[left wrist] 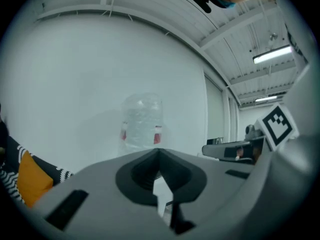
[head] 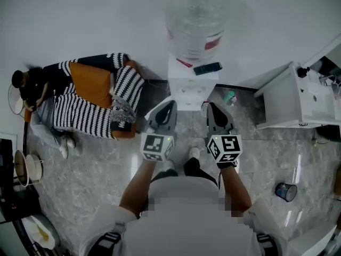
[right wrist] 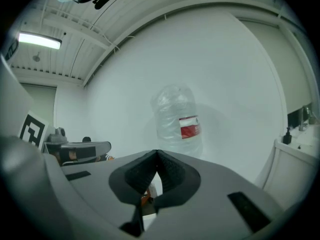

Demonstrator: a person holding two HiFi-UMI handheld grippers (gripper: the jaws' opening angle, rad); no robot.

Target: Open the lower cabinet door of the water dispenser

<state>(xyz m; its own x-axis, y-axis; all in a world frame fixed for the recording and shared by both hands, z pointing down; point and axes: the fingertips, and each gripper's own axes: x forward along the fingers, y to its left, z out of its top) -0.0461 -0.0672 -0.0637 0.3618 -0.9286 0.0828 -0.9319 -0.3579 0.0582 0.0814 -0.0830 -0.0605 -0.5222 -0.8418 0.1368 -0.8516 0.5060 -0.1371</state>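
Observation:
The water dispenser (head: 191, 87) is a white box against the wall, topped by a clear bottle (head: 196, 20) with a red label. From above its front and lower cabinet door are hidden. My left gripper (head: 162, 112) and right gripper (head: 217, 114) are held side by side just in front of the dispenser's top, both pointing at it. In the left gripper view the left gripper (left wrist: 159, 153) has its pads together with nothing between them, and the bottle (left wrist: 142, 122) stands beyond. The right gripper (right wrist: 157, 154) is likewise shut and empty, below the bottle (right wrist: 176, 120).
A dark flat object (head: 208, 68) lies on the dispenser's top. A striped and orange seat (head: 96, 97) sits to the left, a white cabinet (head: 298, 97) to the right. A teal bottle (head: 230, 96) and a blue cup (head: 286, 191) stand on the marble floor.

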